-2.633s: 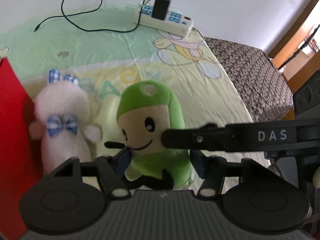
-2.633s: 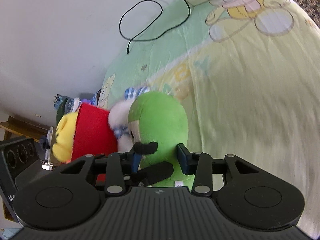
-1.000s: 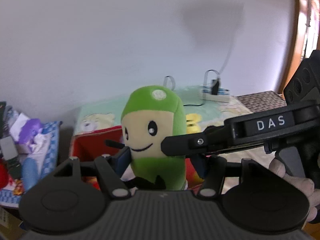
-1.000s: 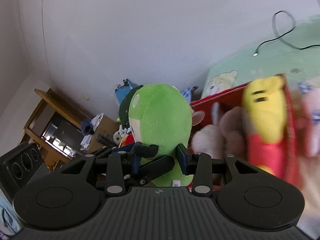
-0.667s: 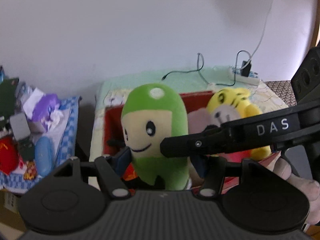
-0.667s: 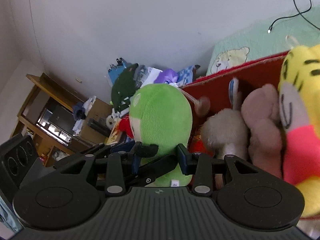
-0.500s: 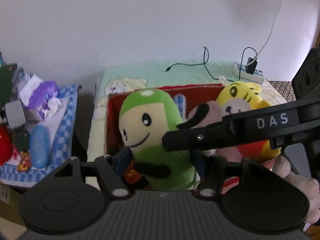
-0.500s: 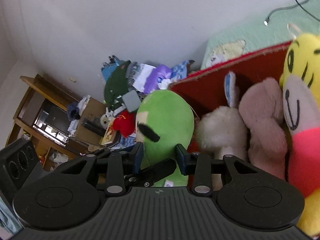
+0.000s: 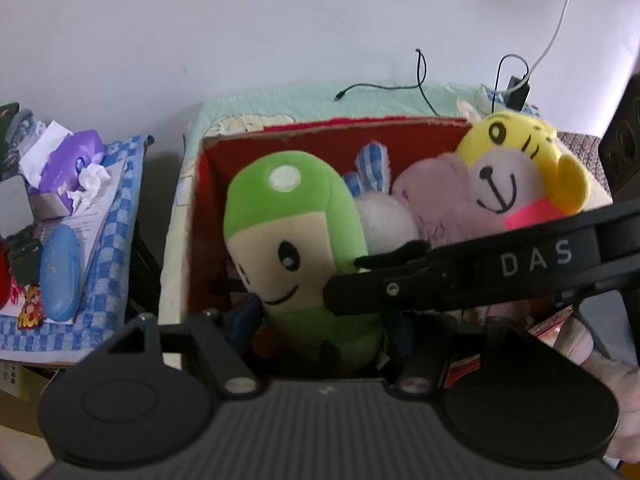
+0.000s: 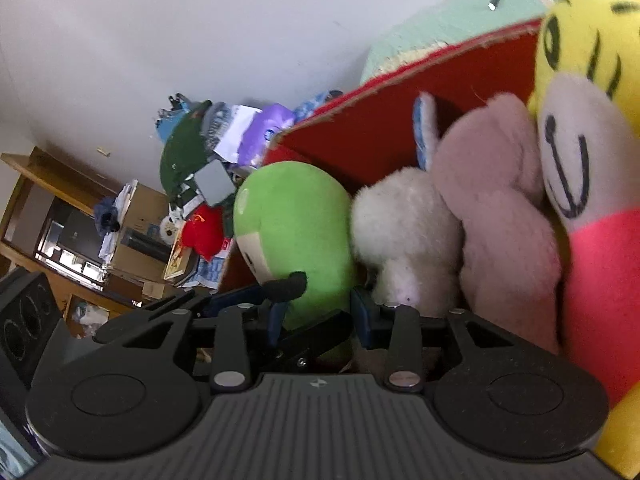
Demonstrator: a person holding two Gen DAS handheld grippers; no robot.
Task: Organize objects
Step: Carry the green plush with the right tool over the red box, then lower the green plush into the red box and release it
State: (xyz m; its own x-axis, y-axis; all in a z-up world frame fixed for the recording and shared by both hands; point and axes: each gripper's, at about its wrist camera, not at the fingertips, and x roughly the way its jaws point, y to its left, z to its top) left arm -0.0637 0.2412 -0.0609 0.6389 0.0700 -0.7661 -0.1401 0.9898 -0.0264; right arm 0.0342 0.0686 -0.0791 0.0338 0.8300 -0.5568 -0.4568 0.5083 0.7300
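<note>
A green plush toy with a cream face [image 9: 296, 236] sits tilted at the left end of the red box [image 9: 332, 128]. Both grippers hold it by its lower body. My left gripper [image 9: 320, 320] is shut on it from the front. My right gripper [image 10: 318, 316] is shut on it from the side, and its finger crosses the left wrist view. In the right wrist view the green plush [image 10: 296, 216] leans against a white plush [image 10: 400, 236]. A pink plush [image 9: 440, 188] and a yellow tiger plush [image 9: 516, 168] fill the rest of the box.
The box stands on a bed with a pale green sheet [image 9: 280, 100]. A power strip with cables [image 9: 508, 96] lies at the back. To the left is a side table with a blue checked cloth [image 9: 100, 240], tissues and a blue case. A cluttered wooden shelf [image 10: 80, 220] stands beyond.
Both grippers carried the green plush up from the bed and over the red box, then lowered it into the box's left end, where it now leans tilted.
</note>
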